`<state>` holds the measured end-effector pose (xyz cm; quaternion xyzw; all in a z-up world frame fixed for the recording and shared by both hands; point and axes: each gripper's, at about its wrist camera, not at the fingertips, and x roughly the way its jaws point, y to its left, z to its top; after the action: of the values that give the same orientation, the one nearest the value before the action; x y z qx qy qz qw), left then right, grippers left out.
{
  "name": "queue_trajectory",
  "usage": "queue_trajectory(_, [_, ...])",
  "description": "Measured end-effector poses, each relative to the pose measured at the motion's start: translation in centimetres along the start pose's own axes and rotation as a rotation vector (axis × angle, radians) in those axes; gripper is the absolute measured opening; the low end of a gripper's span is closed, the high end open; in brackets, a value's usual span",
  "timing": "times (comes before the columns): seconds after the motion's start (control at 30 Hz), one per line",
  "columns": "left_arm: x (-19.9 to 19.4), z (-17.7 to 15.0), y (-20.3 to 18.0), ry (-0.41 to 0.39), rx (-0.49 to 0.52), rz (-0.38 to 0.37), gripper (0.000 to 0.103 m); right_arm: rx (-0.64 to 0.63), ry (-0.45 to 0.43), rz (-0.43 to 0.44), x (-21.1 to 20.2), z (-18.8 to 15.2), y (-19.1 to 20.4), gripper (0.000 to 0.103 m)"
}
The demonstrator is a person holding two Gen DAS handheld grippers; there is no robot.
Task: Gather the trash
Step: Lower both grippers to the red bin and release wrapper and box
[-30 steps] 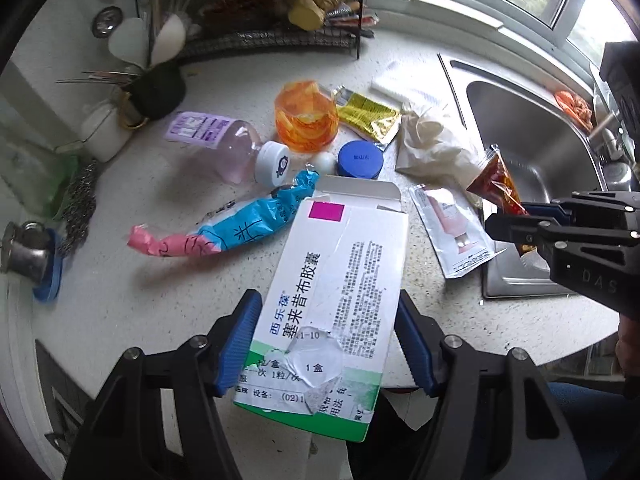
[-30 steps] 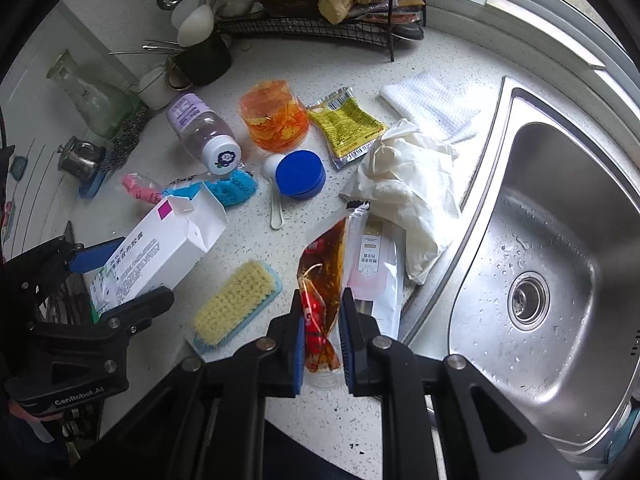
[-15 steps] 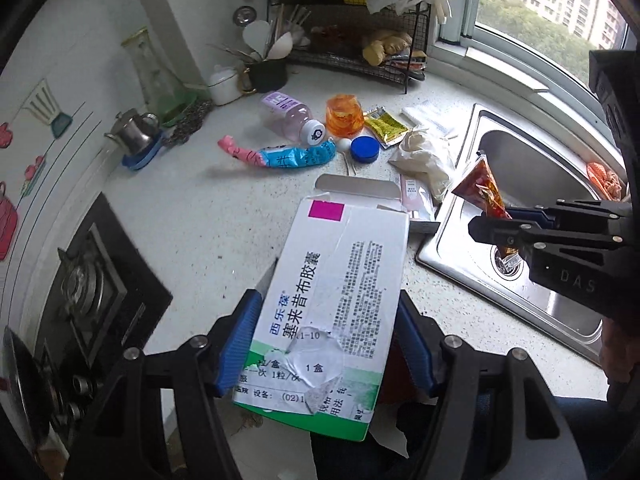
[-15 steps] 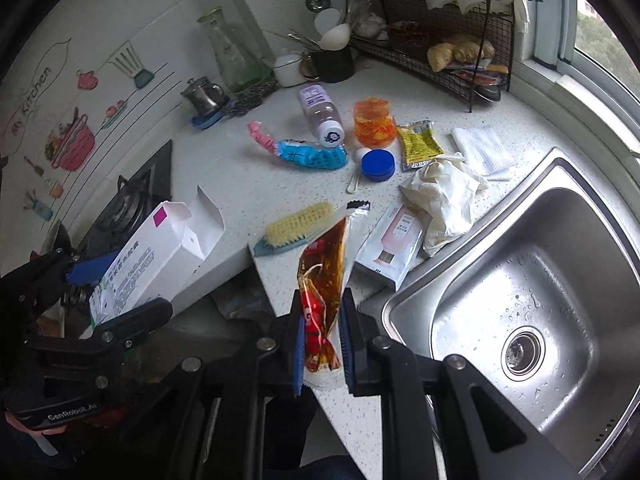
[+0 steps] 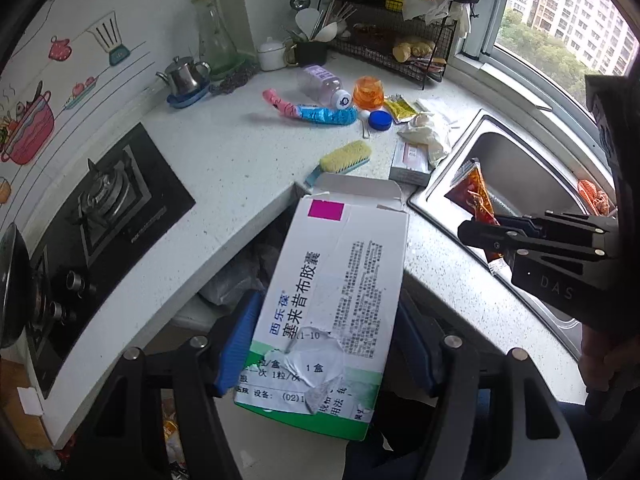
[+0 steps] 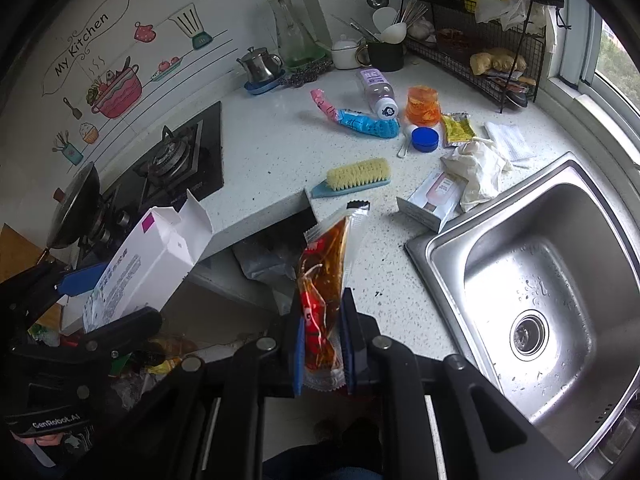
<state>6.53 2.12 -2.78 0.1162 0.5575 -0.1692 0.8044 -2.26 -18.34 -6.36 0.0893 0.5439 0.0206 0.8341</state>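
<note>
My left gripper is shut on a white medicine box with its top flap open, held off the counter's front edge. The box also shows in the right wrist view. My right gripper is shut on a red sauce packet, held above the counter beside the sink; the packet also shows in the left wrist view. More trash lies on the counter: a blue and pink wrapper, a yellow sachet, a crumpled white glove and a small pink and white box.
A steel sink is at the right. A gas hob is at the left. A yellow brush, a blue lid, an orange cup and a bottle lie on the counter. A bag of rubbish sits below the counter edge.
Both grippers have pulled back and up from the counter, each keeping its item. The view now takes in the hob, the wall and the space below the counter edge.
</note>
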Motion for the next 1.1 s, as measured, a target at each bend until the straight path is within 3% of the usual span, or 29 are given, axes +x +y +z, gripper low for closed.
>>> queue_trajectory(0.43, [6.5, -10.5, 1.7, 0.153, -0.026, -0.08, 0.064, 0.065, 0.089, -0.086, 5.5, -9.7, 3.1, 0.014])
queue_trajectory(0.83, [22.5, -19.0, 1.5, 0.286, 0.014, -0.09, 0.064, 0.115, 0.179, -0.157, 18.9, -19.4, 0.8, 0.014])
queue_trajectory(1.1, [31.4, -22.2, 0.6, 0.347, 0.036, -0.151, 0.064, 0.176, 0.243, -0.183, 27.2, -22.1, -3.2, 0.014])
